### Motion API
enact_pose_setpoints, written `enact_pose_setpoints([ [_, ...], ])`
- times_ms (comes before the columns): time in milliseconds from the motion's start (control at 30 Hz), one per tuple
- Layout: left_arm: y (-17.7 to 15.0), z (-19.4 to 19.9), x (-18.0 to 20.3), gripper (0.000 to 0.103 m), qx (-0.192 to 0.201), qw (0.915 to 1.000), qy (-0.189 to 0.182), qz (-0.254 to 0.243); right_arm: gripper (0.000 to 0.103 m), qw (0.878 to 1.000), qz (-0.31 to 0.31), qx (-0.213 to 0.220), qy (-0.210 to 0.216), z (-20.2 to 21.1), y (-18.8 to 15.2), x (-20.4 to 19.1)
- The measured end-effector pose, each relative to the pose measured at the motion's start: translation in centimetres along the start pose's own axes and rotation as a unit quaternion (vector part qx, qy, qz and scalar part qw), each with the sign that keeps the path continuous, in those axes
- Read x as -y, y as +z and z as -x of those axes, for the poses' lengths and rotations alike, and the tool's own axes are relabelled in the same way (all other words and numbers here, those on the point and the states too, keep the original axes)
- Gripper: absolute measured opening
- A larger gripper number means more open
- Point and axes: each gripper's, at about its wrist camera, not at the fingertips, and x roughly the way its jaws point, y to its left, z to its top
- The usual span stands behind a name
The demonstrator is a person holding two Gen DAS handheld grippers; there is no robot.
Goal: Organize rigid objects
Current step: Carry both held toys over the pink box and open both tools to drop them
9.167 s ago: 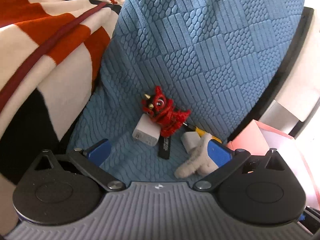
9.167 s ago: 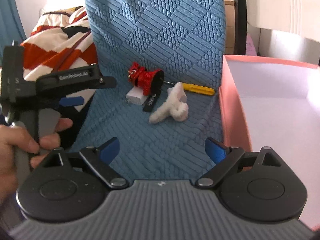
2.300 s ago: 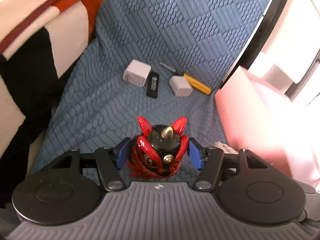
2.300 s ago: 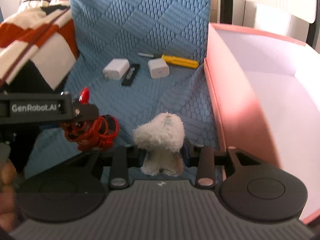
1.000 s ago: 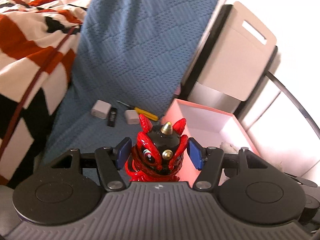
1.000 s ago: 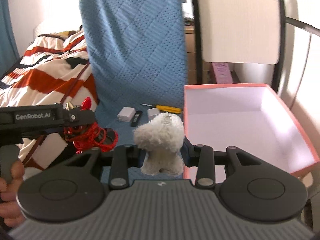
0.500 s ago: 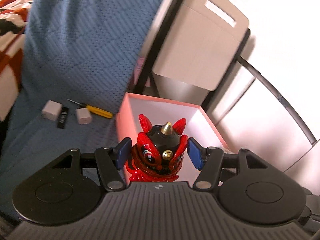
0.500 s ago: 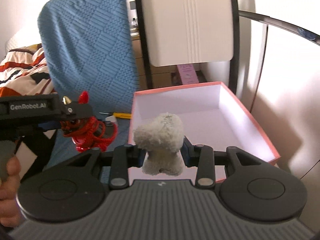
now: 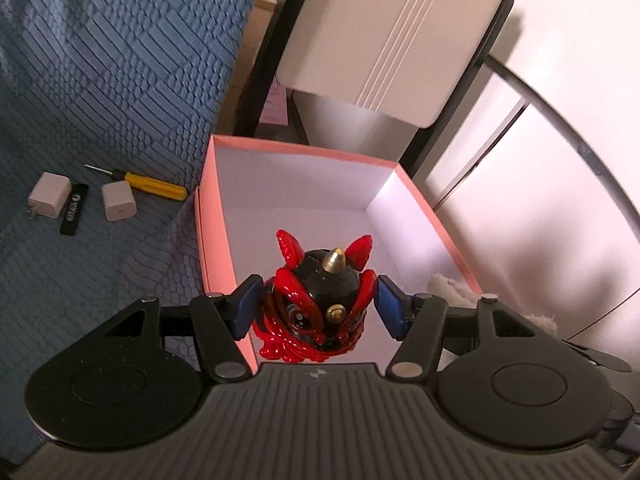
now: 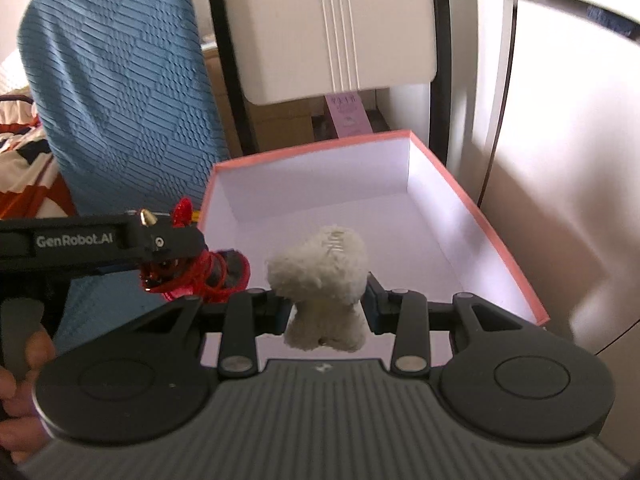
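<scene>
My left gripper is shut on a red and black lion figurine and holds it above the near left part of the pink box, which is white inside. My right gripper is shut on a white fluffy toy and holds it above the near end of the same box. The left gripper with the figurine shows at the left of the right wrist view. The fluffy toy shows at the box's right rim in the left wrist view.
On the blue textured cover left of the box lie two white chargers, a black stick and a yellow screwdriver. A white chair back stands behind the box. A striped blanket lies far left.
Both grippers have carried their toys to the right, from over the blue cover to above the pink box. The box now fills the middle of both views.
</scene>
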Motion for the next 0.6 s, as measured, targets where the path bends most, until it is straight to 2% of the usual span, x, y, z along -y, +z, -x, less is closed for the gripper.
enact_pose_setpoints([
  [133,0.7,-2.7,-0.6,0.067,-0.023,0.9996,-0.01,0.012,0.04,0.999,-0.022,-0.026,0.008,-2.3,0.1,1.0],
  [333,1.1,-5.9,-0.3,0.067,-0.051,0.9987,0.004,0.007,0.04,0.998,-0.028,-0.061,0.008,-5.5,0.1,2.1],
  [600,1.3,-7.2,-0.2,0.067,-0.065,0.9979,0.0,0.006,0.04,0.994,-0.056,-0.098,0.003,-8.1,-0.2,3.5],
])
